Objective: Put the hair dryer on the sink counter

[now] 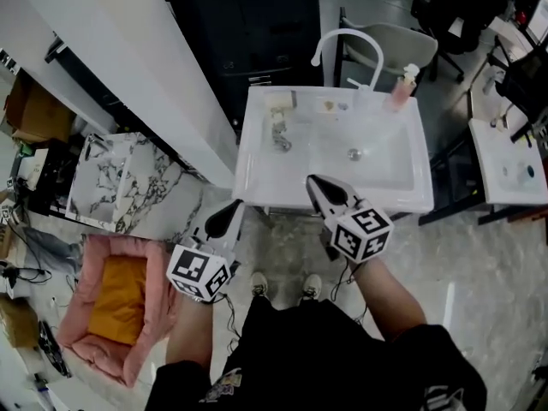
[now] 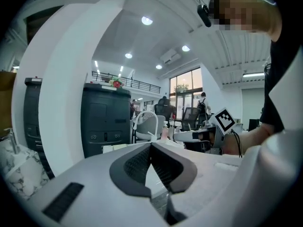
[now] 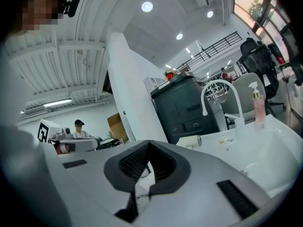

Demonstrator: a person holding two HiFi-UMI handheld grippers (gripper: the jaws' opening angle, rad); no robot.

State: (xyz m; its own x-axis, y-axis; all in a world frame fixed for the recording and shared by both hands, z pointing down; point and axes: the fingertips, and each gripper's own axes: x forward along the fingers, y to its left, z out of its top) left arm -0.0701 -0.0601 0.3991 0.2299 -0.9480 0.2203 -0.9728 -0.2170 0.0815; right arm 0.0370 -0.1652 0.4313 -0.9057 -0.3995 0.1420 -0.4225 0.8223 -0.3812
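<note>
In front of the white sink [image 1: 248, 171], I hold my left tongs [image 1: 236, 206] and right tongs [image 1: 313, 181] low, both pressed together and empty. The hair dryer [image 1: 279, 118] lies on the sink's surface at its left rear, left of the faucet [image 1: 347, 34].

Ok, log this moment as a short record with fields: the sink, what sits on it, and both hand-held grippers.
sink: white sink, straight ahead of the person
faucet: white arched faucet at the back rim
soap: pink pump bottle, back right corner
counter, left side: pale cylindrical item, possibly the hair dryer
left: left hand-held gripper, shut, empty, by the sink's front left corner
right: right hand-held gripper, shut, empty, over the front rim
floor, left: pink pet bed
</note>
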